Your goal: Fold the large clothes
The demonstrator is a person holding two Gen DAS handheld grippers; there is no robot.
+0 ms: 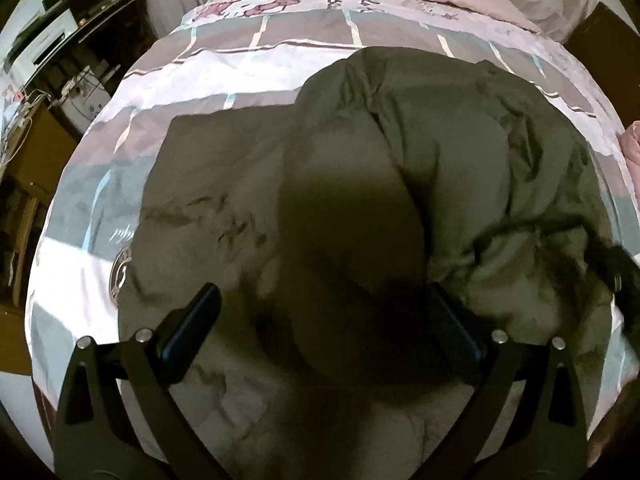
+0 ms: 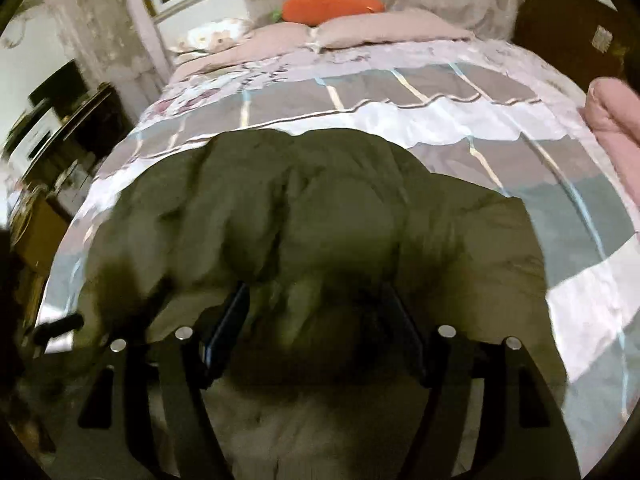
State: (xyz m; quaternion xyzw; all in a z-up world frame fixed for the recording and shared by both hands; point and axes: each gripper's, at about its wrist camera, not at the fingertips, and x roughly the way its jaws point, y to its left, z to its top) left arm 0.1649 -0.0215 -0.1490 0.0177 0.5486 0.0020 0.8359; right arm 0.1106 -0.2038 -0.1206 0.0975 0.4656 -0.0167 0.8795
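Observation:
A large olive-green padded jacket [image 1: 360, 184] lies bunched on the bed; it also shows in the right wrist view [image 2: 300, 208]. My left gripper [image 1: 324, 320] hangs just above the jacket with its jaws wide apart, a dark fold of jacket between the fingers but not pinched. My right gripper [image 2: 316, 320] is open too, its fingers straddling a raised fold of the jacket. Part of the right gripper shows at the right edge of the left wrist view [image 1: 622, 276].
The bed cover [image 2: 440, 120] is striped grey, white and pink. Pink pillows [image 2: 360, 28] and an orange carrot cushion [image 2: 332, 8] lie at the head. A folded pink item [image 2: 612, 128] sits at the right edge. Dark furniture [image 1: 80, 40] stands left of the bed.

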